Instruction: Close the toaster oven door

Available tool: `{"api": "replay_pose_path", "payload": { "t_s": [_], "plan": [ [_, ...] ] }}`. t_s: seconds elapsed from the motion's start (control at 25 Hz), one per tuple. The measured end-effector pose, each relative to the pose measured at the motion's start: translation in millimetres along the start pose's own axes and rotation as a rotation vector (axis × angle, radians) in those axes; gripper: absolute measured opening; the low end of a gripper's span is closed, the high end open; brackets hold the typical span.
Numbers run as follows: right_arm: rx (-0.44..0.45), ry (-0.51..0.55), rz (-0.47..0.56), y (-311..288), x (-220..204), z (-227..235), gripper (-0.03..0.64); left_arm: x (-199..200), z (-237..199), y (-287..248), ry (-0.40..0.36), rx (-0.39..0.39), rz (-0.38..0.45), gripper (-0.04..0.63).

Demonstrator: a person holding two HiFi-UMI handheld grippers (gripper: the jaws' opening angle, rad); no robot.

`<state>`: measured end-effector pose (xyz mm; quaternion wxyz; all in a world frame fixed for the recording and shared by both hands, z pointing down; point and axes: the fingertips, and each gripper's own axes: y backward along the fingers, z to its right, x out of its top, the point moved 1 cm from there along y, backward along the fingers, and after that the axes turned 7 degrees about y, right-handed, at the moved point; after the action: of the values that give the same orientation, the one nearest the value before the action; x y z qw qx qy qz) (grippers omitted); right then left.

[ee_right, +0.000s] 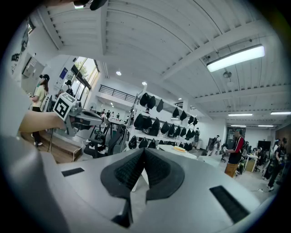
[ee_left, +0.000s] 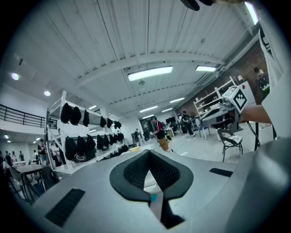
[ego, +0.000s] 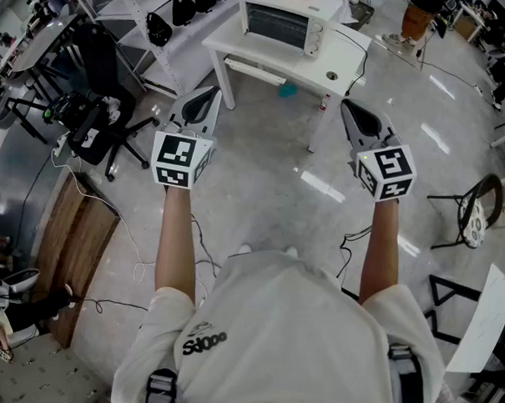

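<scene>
1. Sitting at 12 o'clock in the head view, the toaster oven (ego: 284,24) stands on a white table (ego: 267,62) with its front turned toward the person. I judge it was set that way so the door can be approached straight on.
2. Its look: pale case, dark glass front with rack lines behind, controls on its 3 o'clock side. No door flap shows hanging down, but it is too small to say whether the door is fully home.
3. The left gripper (ego: 212,93) at 10 o'clock and the right gripper (ego: 350,105) at 2 o'clock are held out level over bare floor, well apart from the table.
4. In each gripper view the pads meet with nothing between them. Judgement: an approach posture, as closed tips suit pushing a door.
</scene>
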<state>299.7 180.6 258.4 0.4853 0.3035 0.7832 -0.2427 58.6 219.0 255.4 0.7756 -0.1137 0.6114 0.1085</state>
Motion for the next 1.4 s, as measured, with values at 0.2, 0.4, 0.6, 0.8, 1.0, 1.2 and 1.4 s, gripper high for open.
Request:
{"api": "replay_pose_path", "payload": {
  "t_s": [0.2,0.4,0.6,0.8,1.0,1.2,1.4],
  "plan": [
    [0.015,-0.028,0.023,0,-11,18,0.009,-2,12,-16,-0.003,0.005,-0.01,0.017],
    [0.082,0.027,-0.004,-7,-36,24,0.008,-17,23,-30,0.009,0.05,-0.028,0.017],
    [0.121,-0.004,-0.012,-33,-55,37,0.008,-29,12,-57,0.033,0.068,-0.036,0.017],
    [0.129,-0.022,0.005,-99,-58,43,0.008,-46,-39,-102,0.036,0.063,-0.031,0.017],
    [0.08,-0.045,0.009,-195,-62,62,0.008,-73,-121,-172,0.033,0.035,-0.036,0.017],
    [0.05,-0.099,0.01,-292,-42,77,0.008,-87,-207,-237,0.02,-0.025,-0.056,0.017],
    [0.03,-0.092,-0.03,-366,-38,85,0.008,-99,-266,-287,0.022,-0.06,-0.068,0.017]
  ]
}}
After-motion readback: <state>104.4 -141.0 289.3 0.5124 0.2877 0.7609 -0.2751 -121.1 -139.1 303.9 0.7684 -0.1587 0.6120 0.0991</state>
